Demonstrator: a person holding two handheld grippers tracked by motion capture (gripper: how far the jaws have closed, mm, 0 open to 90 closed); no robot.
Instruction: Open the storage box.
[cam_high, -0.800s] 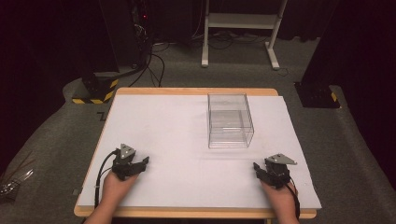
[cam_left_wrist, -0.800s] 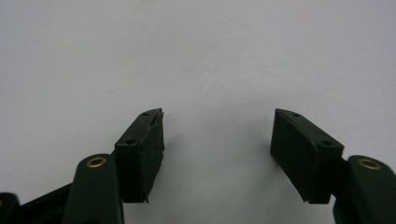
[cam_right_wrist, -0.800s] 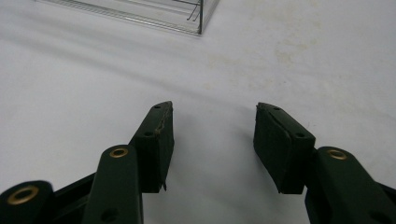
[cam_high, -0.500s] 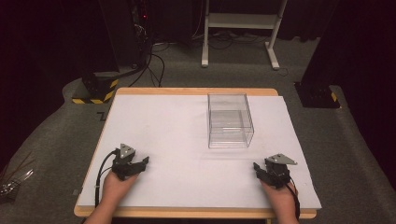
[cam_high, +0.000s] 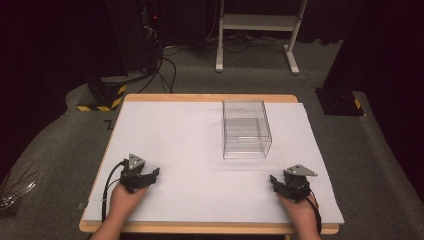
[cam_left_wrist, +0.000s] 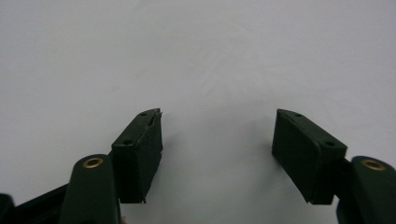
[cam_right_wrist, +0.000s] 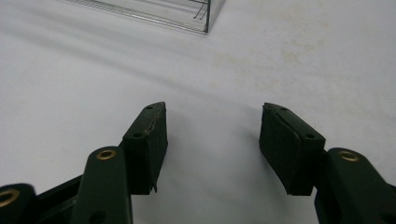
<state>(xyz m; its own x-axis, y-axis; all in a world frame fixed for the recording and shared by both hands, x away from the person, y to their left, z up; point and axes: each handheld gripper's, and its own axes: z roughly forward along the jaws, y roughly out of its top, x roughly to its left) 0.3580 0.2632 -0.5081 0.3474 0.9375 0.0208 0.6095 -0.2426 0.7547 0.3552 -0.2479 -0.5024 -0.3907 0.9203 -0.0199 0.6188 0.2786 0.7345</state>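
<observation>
**Both jaws apart, nothing held, clear box beyond**

My left hand-held gripper (cam_high: 150, 174) rests on the white sheet of the counter (cam_high: 180, 150), nearer to me than the clear box (cam_high: 246, 129) and well off to its left. In the left gripper view its two black jaws stand wide apart with bare white sheet between them; it is released and holds nothing. My left hand (cam_high: 122, 200) grips it from behind, and my forearm is cut off at the bottom edge of the high view.

My right hand-held gripper (cam_high: 276, 182) sits nearer to me than the box and to its right, also on the sheet. In the right gripper view its jaws gape just as wide, empty, with faint smudges on the sheet past them. A lower corner of the box shows at the top of that view; the rest of it is cut off by the frame. My right hand (cam_high: 300, 210) runs out of the high view at the bottom.

The box stands upright on the sheet, well apart from both grippers. Its walls are see-through and I cannot make out anything inside it. Beyond the counter the room is dark; a white frame stand (cam_high: 260, 30) and some cables (cam_high: 165, 65) on the floor are all I can tell.
</observation>
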